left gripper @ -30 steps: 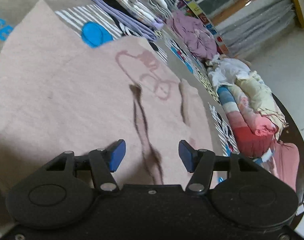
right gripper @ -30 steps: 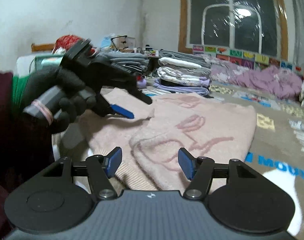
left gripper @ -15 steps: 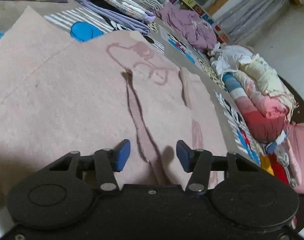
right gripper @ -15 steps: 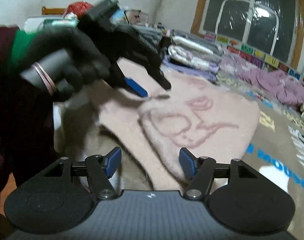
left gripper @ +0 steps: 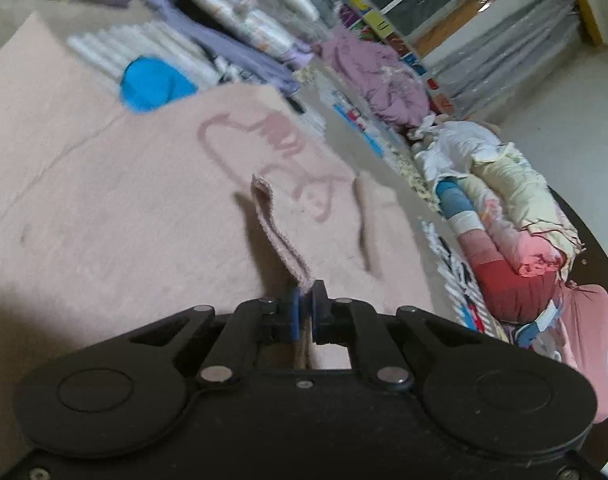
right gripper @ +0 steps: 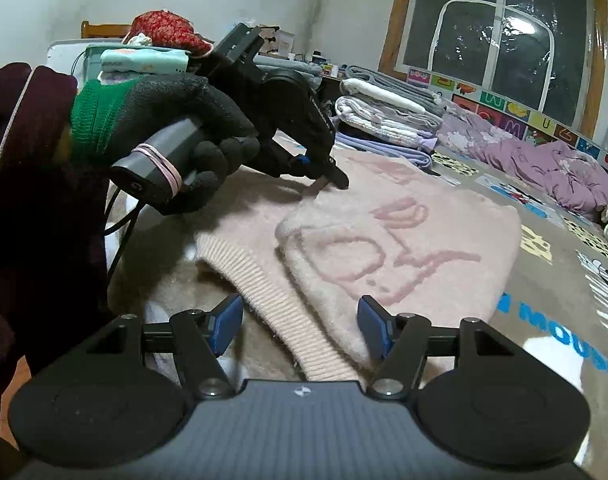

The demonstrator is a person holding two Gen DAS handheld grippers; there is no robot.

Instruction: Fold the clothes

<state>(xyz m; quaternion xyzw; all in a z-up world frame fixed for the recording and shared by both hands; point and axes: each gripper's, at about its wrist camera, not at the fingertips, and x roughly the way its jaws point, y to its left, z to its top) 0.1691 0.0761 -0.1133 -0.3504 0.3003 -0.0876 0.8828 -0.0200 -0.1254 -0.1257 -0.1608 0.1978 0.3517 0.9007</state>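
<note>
The pink sweater [right gripper: 403, 240] is lying spread on the patterned mat [right gripper: 551, 280], one side already folded in. The left tongs [left gripper: 304, 312] have just been closing and are now clamping its raised edge. The right tongs [right gripper: 300, 328] are hanging apart over the hem, holding nothing. Most folding is still remaining.

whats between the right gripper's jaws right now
In the right wrist view the ribbed hem of the pink sweater lies between the open jaws of the right gripper, untouched by either one.
</note>
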